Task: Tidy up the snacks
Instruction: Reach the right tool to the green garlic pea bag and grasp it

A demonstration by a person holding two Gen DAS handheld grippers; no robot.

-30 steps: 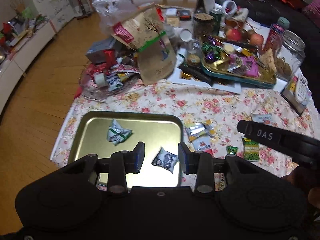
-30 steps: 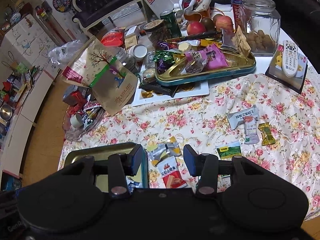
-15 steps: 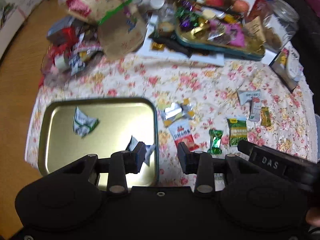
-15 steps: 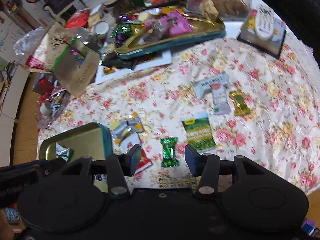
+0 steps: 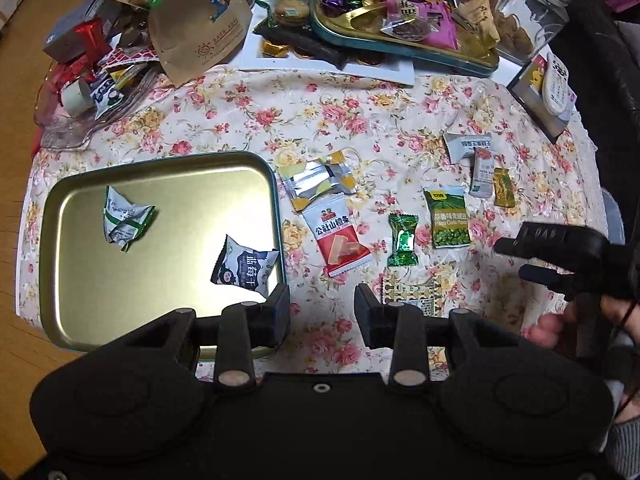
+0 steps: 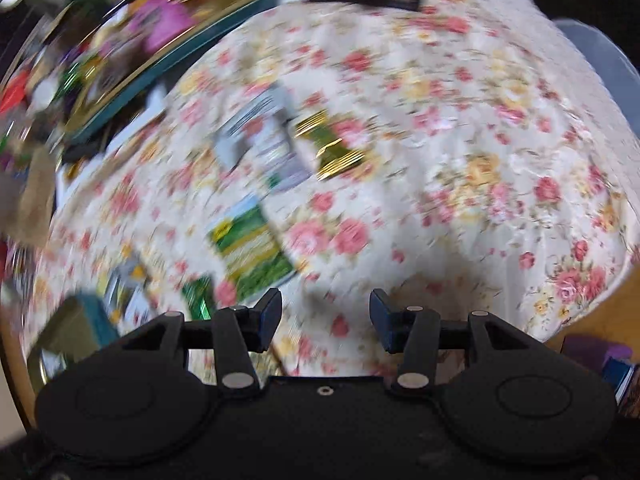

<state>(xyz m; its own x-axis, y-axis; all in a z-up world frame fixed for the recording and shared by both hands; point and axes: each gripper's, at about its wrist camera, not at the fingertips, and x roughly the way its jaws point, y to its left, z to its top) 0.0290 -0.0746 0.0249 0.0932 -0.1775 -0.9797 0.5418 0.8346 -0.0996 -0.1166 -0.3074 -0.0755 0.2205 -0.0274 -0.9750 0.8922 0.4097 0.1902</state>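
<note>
Midway through gathering loose snacks into the shallow gold metal tray with a teal rim, judging by the two wrappers already inside it: a crumpled white-and-green packet toward the far left and a dark blue-and-white cartoon packet near the right rim. Left claw hovering empty with its jaws spread wide, low over the flower-printed cloth on the bench, just off the tray's near right corner. Directly ahead of it, outside the tray: a red-and-white rectangular sachet, touching a silver-and-yellow foil packet beyond it, then a small green twist-wrapped candy and a green pea packet further right. Right claw likewise parted and carrying nothing, its view badly smeared by motion; green pea packet just ahead and left of its left finger, a gold-wrapped candy well beyond. Probably a reach for the next pickup. Calls for settling the right claw, straddling one flat packet across its narrow width, pinching low against the cloth without snagging the fabric, then carrying it across to the tray.
</note>
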